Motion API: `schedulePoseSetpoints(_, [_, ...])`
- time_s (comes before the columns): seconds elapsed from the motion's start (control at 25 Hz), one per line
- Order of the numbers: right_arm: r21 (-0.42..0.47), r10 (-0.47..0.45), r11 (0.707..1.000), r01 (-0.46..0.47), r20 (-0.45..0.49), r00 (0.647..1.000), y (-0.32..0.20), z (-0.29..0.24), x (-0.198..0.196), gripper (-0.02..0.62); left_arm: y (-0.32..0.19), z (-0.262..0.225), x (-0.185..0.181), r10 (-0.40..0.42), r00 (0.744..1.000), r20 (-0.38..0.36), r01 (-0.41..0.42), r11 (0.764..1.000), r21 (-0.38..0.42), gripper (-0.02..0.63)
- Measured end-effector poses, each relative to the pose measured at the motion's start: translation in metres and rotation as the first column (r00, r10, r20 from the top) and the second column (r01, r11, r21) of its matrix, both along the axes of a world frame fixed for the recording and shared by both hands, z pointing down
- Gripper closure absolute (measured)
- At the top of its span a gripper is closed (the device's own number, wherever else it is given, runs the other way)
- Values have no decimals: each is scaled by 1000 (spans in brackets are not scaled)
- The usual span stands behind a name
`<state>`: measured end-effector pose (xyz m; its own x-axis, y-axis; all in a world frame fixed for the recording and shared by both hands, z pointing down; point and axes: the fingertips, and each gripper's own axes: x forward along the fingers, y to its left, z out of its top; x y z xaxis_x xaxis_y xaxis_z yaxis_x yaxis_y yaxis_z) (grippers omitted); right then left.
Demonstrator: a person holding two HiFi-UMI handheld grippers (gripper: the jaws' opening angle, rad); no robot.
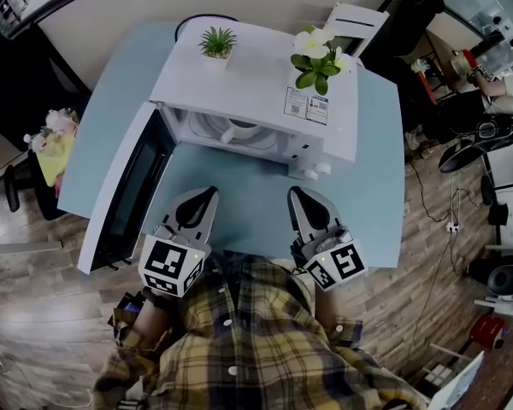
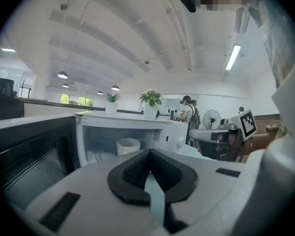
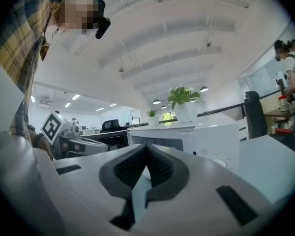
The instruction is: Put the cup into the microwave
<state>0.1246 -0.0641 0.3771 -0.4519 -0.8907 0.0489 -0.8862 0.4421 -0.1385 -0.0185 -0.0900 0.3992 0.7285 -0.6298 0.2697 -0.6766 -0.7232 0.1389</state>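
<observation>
The white microwave [image 1: 256, 84] stands on the light-blue table [image 1: 239, 190] with its door [image 1: 124, 196] swung wide open to the left. A white cup [image 2: 128, 145] sits upright inside the cavity, also visible from above as the cup [image 1: 229, 133] on the turntable. My left gripper [image 1: 209, 195] rests near the table's front edge, pointing at the open cavity, its jaws shut with nothing between them [image 2: 148, 152]. My right gripper [image 1: 296, 195] lies beside it, pointing at the microwave's control side, also shut and empty [image 3: 147, 147].
Two potted plants [image 1: 217, 43] [image 1: 316, 58] stand on the microwave's top. The open door overhangs the table's left edge. An office chair [image 1: 21, 186] is on the left. To the right there are a person [image 1: 496, 79], a fan [image 1: 483, 156] and floor cables.
</observation>
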Motion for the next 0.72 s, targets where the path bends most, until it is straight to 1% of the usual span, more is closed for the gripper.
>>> schedulePoseSetpoints(0.72, [-11, 9, 1000, -9, 11, 1000, -14, 6, 15, 592, -13, 1, 13, 3, 1000, 6, -3, 1000, 1, 615])
